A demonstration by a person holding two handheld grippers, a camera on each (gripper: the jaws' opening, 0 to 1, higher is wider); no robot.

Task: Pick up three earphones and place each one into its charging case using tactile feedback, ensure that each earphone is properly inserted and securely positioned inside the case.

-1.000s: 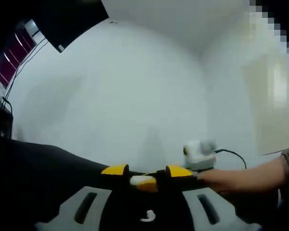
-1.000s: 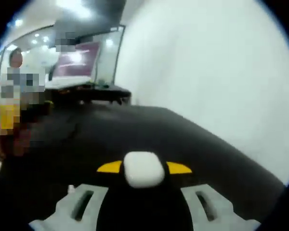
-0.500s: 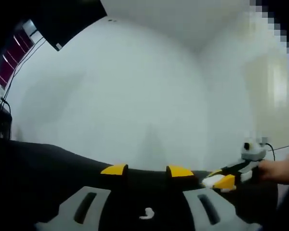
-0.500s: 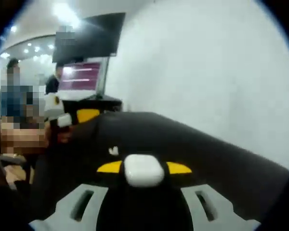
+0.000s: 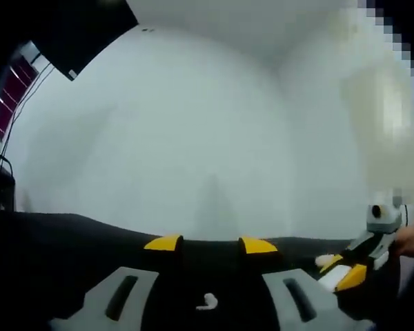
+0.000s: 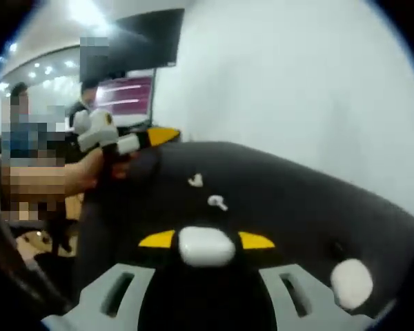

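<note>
In the left gripper view, the left tongs (image 5: 209,244) stand spread with nothing between them over the black worktop (image 5: 48,248), and a small white earphone (image 5: 207,301) lies there. In the right gripper view, two more white earphones (image 6: 195,181) lie on the worktop, the right tongs (image 6: 206,240) squeeze a white rounded charging case (image 6: 206,246), and another white case (image 6: 350,282) sits far right.

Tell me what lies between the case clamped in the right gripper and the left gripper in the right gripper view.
Two loose earphones on the black table, between the case and the left gripper.
</note>
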